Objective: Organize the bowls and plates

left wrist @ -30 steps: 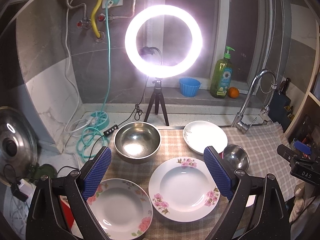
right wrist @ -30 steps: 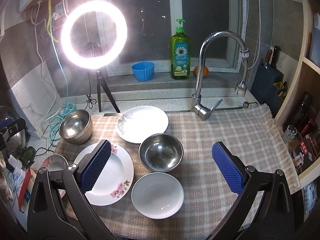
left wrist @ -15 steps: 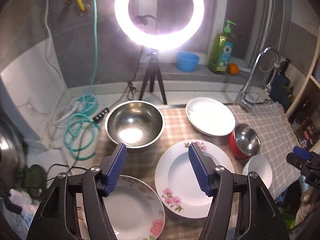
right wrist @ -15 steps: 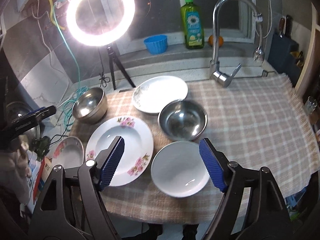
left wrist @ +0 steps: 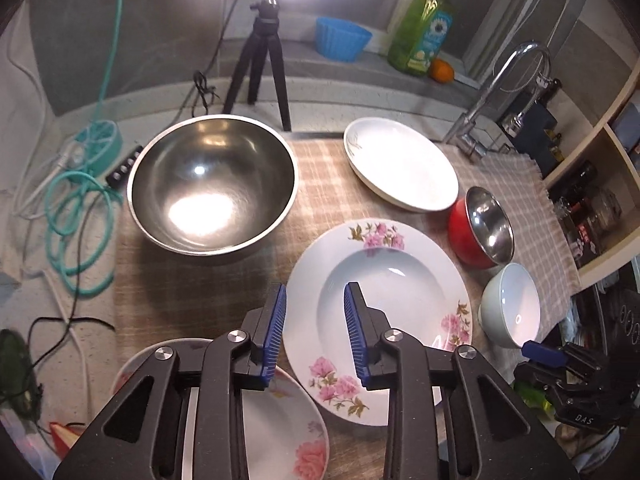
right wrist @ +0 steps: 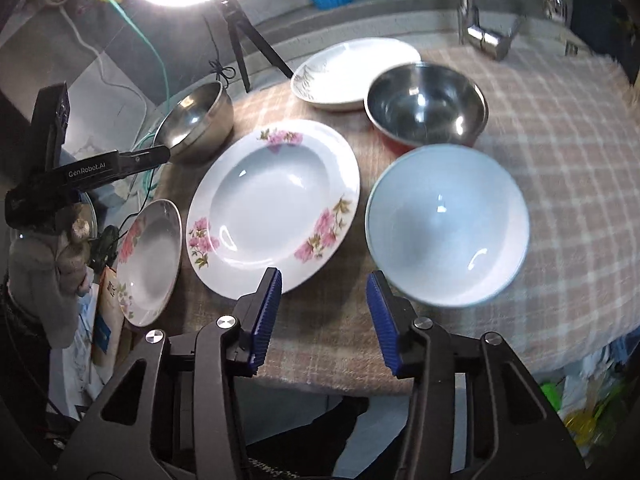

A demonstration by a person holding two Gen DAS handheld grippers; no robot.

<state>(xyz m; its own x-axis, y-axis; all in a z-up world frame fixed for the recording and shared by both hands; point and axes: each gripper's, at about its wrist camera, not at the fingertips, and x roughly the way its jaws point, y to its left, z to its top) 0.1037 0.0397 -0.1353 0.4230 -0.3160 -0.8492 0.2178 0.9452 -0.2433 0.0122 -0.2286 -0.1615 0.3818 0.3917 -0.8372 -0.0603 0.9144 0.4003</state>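
Observation:
A large flowered plate (left wrist: pixel 384 312) lies on the checked cloth (left wrist: pixel 320 184), and shows in the right wrist view (right wrist: pixel 276 196) too. My left gripper (left wrist: pixel 315 312) is open, jaws narrowed, straddling its left rim from above. A smaller flowered plate (left wrist: pixel 280 424) lies under the left fingers. My right gripper (right wrist: pixel 324 292) is open and empty, above the cloth's front edge between the flowered plate and a white bowl (right wrist: pixel 448 224). A large steel bowl (left wrist: pixel 212 180), a plain white plate (left wrist: pixel 400 164) and a red-sided steel bowl (left wrist: pixel 480 228) sit further back.
A ring light on a tripod (left wrist: pixel 260 60) stands behind the steel bowl. Teal cable (left wrist: pixel 76 208) lies coiled at the left. A faucet (left wrist: pixel 500 88) is at the back right, with a soap bottle (left wrist: pixel 424 24), blue cup (left wrist: pixel 342 38) and orange on the sill.
Both grippers have dropped lower and closer to the dishes. Both sets of jaws have narrowed. The left one now straddles the big flowered plate's left rim.

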